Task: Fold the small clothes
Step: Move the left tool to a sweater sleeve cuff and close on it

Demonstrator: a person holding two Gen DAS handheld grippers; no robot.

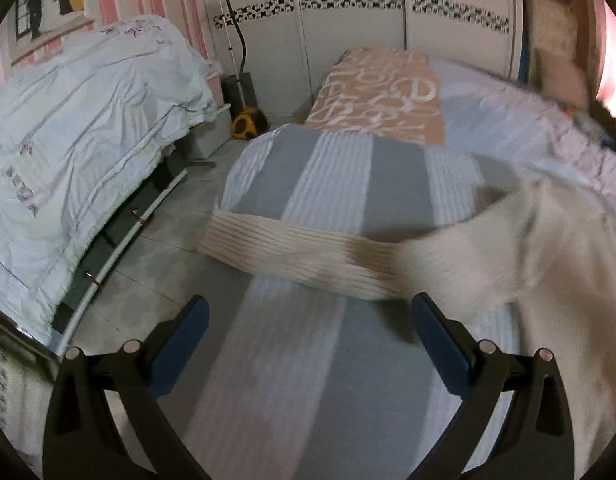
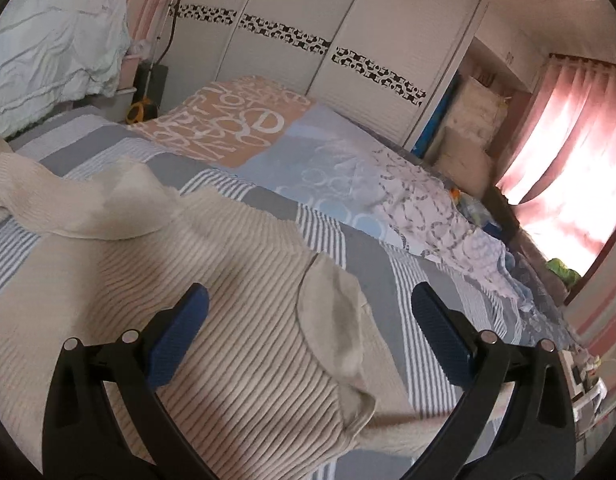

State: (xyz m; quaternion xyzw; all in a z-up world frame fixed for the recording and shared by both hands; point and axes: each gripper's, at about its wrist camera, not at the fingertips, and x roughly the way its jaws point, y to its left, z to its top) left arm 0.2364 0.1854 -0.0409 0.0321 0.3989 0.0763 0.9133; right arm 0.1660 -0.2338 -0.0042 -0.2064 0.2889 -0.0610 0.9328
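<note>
Now the cream ribbed sweater [image 2: 212, 292] lies spread on the grey-and-white striped bedspread [image 1: 331, 184], filling the 6-to-9 o'clock part of the right wrist view, with its turned-over collar [image 2: 331, 328] just ahead of the right gripper [image 2: 308, 320]. That gripper hovers over the knit with its jaws wide apart and nothing between them. In the left wrist view one sleeve [image 1: 292, 252] stretches across the bed from 3 o'clock towards 9 o'clock, its cuff reaching the bed edge, while the body of the sweater is a blur at 3 o'clock. The left gripper [image 1: 308, 328] is likewise spread wide and holds nothing, the sleeve lying just beyond its blue fingertips [image 1: 431, 320]. An orange lettered pillow [image 1: 379, 96] sits at 12 o'clock, and a pale rumpled quilt [image 1: 80, 128] at 9 to 10 o'clock
</note>
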